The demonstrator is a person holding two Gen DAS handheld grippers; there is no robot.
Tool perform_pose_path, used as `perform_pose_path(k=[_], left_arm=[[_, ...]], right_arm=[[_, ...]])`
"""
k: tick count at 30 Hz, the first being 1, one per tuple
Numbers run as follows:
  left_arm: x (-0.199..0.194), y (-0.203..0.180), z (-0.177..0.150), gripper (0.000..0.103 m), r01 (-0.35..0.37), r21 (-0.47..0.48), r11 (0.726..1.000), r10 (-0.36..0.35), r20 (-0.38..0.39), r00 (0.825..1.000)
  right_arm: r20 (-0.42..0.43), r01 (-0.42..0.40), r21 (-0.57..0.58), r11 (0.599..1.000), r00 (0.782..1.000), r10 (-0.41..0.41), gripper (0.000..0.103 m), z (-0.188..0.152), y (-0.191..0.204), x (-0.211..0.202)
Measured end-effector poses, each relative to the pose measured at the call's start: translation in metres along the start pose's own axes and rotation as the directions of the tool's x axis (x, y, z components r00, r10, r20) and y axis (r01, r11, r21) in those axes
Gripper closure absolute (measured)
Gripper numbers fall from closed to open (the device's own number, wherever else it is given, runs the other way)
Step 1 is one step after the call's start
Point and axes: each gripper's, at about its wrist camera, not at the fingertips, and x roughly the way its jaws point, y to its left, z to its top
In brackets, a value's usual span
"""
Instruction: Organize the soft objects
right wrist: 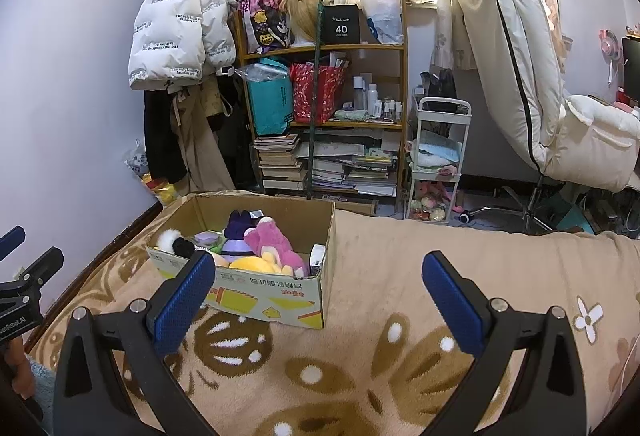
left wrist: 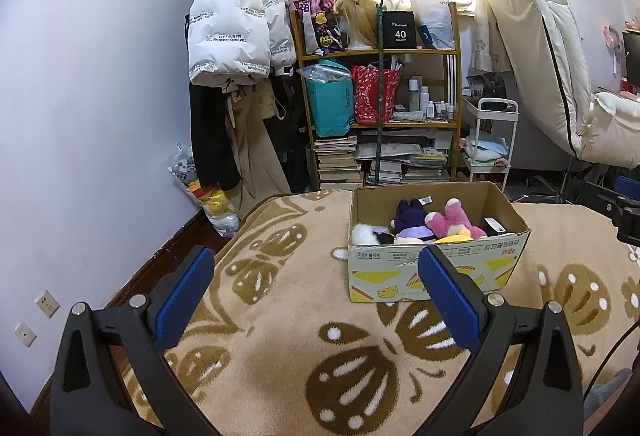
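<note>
At the far left a smooth pale wall is curving past a puffy white quilted jacket (left wrist: 234, 24) that is hanging above dark and tan garments. Next to it a slim wooden shelf (left wrist: 380, 52) is carrying a teal paper bag (left wrist: 332, 100), a red patterned bag and uneven stacks of books. In front, a fuzzy tan blanket (left wrist: 280, 316) with woven brown leaf shapes and white dots is covering the bed. The left gripper (left wrist: 316, 300) is hovering over that blanket with its jaws spread wide and gripping nothing, its ribbed blue pads (left wrist: 184, 296) sitting on black angular arms. Just beyond it, an open rectangular cardboard box (left wrist: 436, 268) with yellow print is resting on the blanket and holding the soft toys: a fluffy white and black one (left wrist: 368, 234), a purple plush (left wrist: 410, 218), a shaggy pink plush (left wrist: 454, 220) and a smooth yellow one (right wrist: 256, 262). In the right wrist view the right gripper (right wrist: 316, 300) is hanging over the blanket to the right of the box, jaws likewise wide apart and empty. Farther right a white plastic trolley (right wrist: 440, 156) and a padded cream recliner chair (right wrist: 532, 68) are standing by the bright curtained window.
</note>
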Motion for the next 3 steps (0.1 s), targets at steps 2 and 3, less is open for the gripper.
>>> perform_pose_path(k=[2, 3], left_arm=[[0.0000, -0.0003, 0.0002, 0.003, -0.001, 0.001, 1.000, 0.001, 0.000, 1.000], [0.0001, 0.0002, 0.0001, 0.003, 0.001, 0.002, 1.000, -0.001, 0.001, 1.000]], right_arm=[[-0.002, -0.001, 0.000, 1.000, 1.000, 0.001, 0.000, -0.0007, -0.0007, 0.0000], [-0.003, -0.002, -0.001, 1.000, 1.000, 0.002, 0.000, 0.0002, 0.0003, 0.0006]])
